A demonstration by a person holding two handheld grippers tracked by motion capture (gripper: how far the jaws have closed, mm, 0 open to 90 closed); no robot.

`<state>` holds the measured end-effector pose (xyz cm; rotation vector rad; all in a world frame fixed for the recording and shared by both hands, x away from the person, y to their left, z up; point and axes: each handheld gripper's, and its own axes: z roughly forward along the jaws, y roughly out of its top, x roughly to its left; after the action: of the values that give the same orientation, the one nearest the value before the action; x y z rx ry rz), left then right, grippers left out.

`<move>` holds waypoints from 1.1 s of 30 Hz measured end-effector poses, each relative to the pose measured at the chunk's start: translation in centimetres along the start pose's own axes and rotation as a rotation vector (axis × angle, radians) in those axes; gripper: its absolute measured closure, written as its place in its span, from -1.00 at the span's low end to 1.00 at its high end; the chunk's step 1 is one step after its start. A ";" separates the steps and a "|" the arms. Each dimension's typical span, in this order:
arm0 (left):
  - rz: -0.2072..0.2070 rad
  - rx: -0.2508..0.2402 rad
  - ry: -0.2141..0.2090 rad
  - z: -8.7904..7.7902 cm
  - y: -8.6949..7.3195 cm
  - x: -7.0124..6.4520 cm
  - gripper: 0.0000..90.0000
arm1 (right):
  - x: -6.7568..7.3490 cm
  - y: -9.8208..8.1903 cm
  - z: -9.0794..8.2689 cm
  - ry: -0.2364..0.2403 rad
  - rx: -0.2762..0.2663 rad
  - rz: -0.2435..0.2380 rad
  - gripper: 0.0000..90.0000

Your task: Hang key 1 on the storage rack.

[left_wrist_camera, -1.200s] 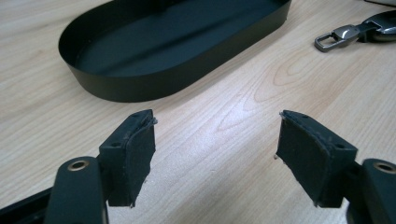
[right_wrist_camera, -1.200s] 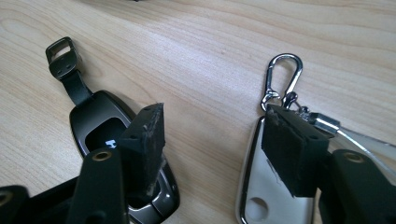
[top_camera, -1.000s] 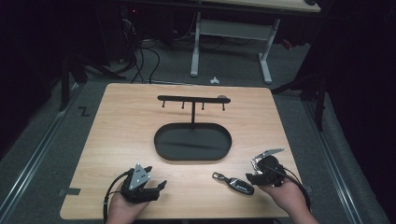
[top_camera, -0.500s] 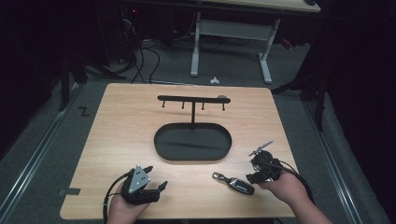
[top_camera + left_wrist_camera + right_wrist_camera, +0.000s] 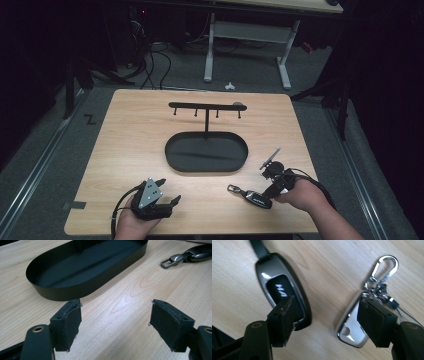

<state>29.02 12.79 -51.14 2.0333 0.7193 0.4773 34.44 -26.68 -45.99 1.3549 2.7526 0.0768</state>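
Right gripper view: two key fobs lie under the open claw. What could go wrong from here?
1. The right claw has just been opening, with nothing gripped. One pad hangs over the black key fob, the other over the silver key fob. Closing here may catch both or shove them apart.
2. The silver fob's carabiner and thin wire loop lie beside that pad and could snag on it.

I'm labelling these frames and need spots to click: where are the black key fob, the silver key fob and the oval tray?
black key fob (image 5: 277, 287), right gripper view, on its dark lettered centre panel.
silver key fob (image 5: 349, 333), right gripper view, on its shiny lower body.
oval tray (image 5: 82, 291), left gripper view, on its near outer wall.
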 end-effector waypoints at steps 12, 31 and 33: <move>0.017 0.011 -0.006 0.2 0.0 -0.2 -0.43 | 2.5 1.5 0.6 0.044 -0.028 -0.091 -0.33; 0.019 0.014 -0.010 0.2 -0.1 -0.2 -0.43 | 4.9 4.5 2.4 0.045 -0.036 -0.189 0.06; 0.019 0.014 -0.010 0.2 -0.1 -0.2 -0.43 | 4.9 4.6 2.5 0.054 -0.040 -0.186 0.15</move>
<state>28.98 12.59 -51.32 2.0559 0.6996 0.4740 35.30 -19.92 -48.39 1.0970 2.8896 0.1588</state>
